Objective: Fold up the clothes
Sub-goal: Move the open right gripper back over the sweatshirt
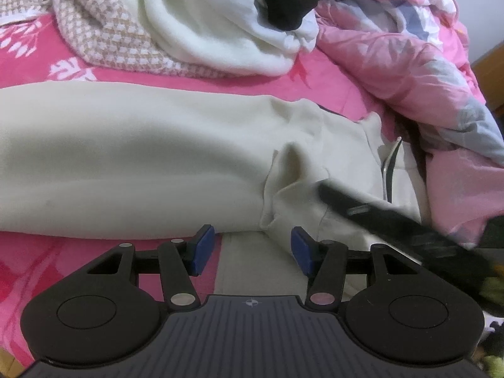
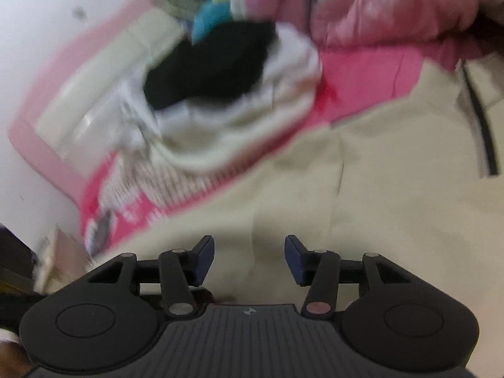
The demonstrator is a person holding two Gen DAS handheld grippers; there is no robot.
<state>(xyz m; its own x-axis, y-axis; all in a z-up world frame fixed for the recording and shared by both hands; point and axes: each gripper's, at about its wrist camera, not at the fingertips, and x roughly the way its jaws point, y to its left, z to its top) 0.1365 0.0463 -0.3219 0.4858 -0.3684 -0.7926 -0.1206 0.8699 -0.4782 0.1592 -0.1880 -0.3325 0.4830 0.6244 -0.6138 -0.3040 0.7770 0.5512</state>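
Pink bedsheet (image 1: 195,79) with white leaf print covers the bed; bare strips show at lower left and across the middle of the left wrist view. One cream zip garment (image 1: 132,157) lies spread across the centre of that frame, its near hem running along the lower third, its dark zipper (image 1: 390,170) toward the right. Left gripper (image 1: 252,249): fingers apart, blue pads (image 1: 203,245) hovering at the hem, nothing between them. Right gripper (image 2: 249,258): fingers apart too, over the cream cloth (image 2: 362,208), which fills the lower right of its badly blurred view; zipper (image 2: 482,132) at right edge. One blurred black bar (image 1: 378,217) crosses the garment's right part in the left view; probably the other tool, cannot confirm. Upper frame, beyond a sheet strip: one heap of three pieces, namely a checked beige cloth (image 1: 104,31), a white fleece item (image 1: 214,25) and a black piece (image 1: 286,0) on top. One crumpled pink quilt (image 1: 409,63) crowds the right edge, touching the garment near the zipper. Right view: pale wall (image 2: 37,47) at upper left, bed edge falling off at lower left.
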